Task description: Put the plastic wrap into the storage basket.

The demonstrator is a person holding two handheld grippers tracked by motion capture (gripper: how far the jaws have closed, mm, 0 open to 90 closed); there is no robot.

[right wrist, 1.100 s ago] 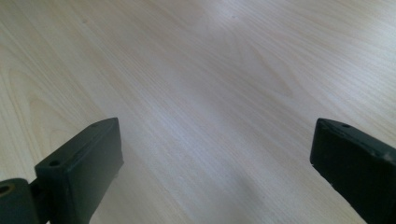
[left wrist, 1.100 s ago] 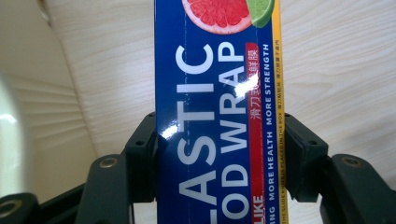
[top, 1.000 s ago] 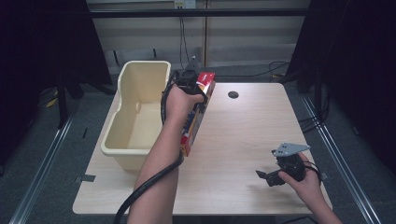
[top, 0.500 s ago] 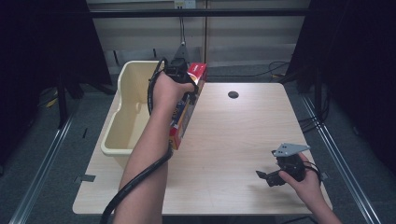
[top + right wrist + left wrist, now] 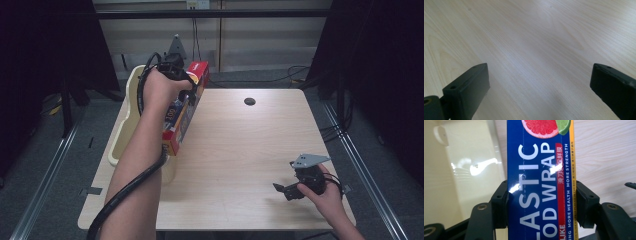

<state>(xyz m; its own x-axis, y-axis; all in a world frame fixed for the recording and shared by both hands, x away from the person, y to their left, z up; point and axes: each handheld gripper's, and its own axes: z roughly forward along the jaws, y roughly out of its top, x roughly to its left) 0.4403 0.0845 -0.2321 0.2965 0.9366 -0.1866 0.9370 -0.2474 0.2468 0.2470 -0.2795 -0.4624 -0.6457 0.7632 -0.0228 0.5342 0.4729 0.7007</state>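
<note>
Both left gripper point(image 5: 541, 202) jaws clamp a glossy rectangular plastic-wrap box point(image 5: 540, 177), apparently cardboard; right gripper point(image 5: 537, 92) gapes empty.

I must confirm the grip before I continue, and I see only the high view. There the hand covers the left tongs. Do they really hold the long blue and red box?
Observer: Yes. In the left gripper view the left tongs press both long sides of the long blue and red cardboard box, one jaw on each side.
Operator: What is printed on the box?
Observer: White letters read "PLASTIC FOOD WRAP" in part, with a cut grapefruit and lime at the far end.
Operator: What lies under the box?
Observer: The cream plastic tub on one side, the pale wooden table on the other.
Operator: Are the right tongs free?
Observer: Yes. The right tongs are open wide above bare wood.
</note>
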